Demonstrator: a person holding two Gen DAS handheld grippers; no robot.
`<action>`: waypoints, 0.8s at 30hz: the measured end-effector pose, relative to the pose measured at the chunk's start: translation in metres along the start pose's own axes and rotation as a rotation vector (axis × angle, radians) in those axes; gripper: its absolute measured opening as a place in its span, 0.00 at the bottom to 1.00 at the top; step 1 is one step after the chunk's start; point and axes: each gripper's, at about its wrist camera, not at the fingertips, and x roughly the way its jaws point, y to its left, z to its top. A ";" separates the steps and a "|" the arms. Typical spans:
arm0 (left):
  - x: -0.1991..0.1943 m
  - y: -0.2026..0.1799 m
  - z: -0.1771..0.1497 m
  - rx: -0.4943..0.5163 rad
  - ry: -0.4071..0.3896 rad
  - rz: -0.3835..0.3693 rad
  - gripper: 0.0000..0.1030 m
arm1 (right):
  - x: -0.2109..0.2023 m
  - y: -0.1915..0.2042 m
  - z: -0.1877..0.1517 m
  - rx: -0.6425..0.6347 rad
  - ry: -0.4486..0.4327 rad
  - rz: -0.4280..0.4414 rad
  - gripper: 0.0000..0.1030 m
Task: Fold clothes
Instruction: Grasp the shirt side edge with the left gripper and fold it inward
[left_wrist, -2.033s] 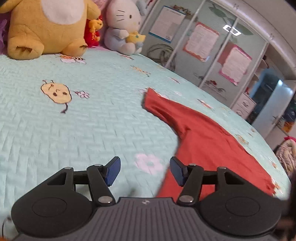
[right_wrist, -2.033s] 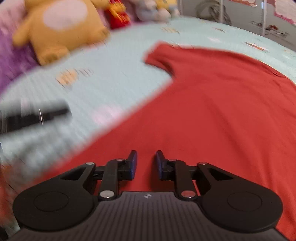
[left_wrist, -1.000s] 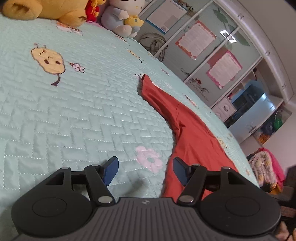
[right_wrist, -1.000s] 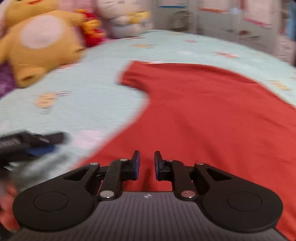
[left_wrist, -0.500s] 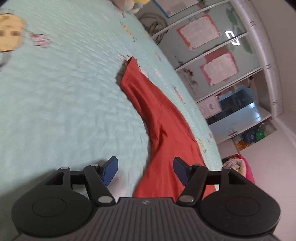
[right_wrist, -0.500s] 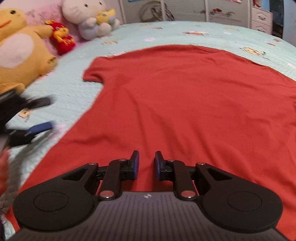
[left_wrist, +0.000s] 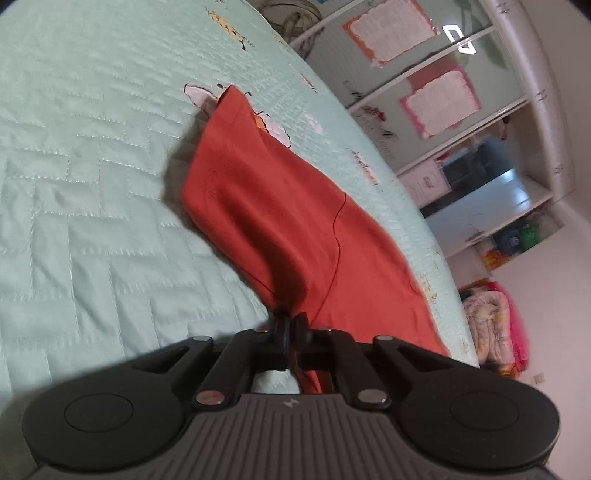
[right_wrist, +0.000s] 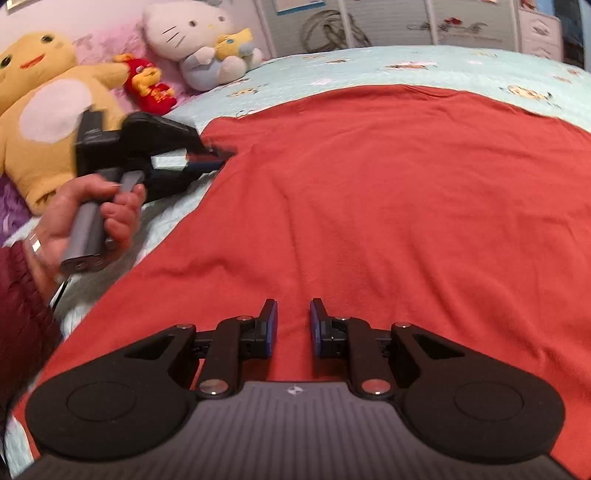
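1. Left gripper (left_wrist: 291, 326): black linkage arms with silver pivot screws, round black side housings, ribbed grey body bearing a small white logo at 12 o'clock.
2. Right gripper (right_wrist: 293, 326): same black arms, silver screws, blue pads (right_wrist: 271, 325).
3. Left hand (right_wrist: 92, 218): silver ring, dark maroon sleeve (right_wrist: 22, 314) at 8 o'clock, grey handle.

1. A bed (left_wrist: 74, 155) covered by a pale mint quilted spread with small cartoon prints fills most of both views
2. Plush toys sit at its head: a yellow bear (right_wrist: 44, 122), a small red doll (right_wrist: 149, 86), a white cat (right_wrist: 201, 44)
3. Mirrored wardrobe doors (left_wrist: 417, 74) carry framed paper sheets and reflect a ceiling light
4. Folded bedding (left_wrist: 495, 325) lies piled beside a white wall
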 end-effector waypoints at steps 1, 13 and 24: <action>0.000 0.006 0.002 0.004 0.001 -0.014 0.05 | -0.002 -0.001 0.000 -0.014 0.005 -0.005 0.15; -0.010 0.019 -0.010 0.084 -0.037 -0.078 0.07 | 0.011 0.026 0.059 -0.073 -0.040 -0.069 0.07; -0.012 0.019 -0.011 0.096 -0.039 -0.091 0.07 | 0.003 -0.037 0.043 0.055 0.046 -0.368 0.00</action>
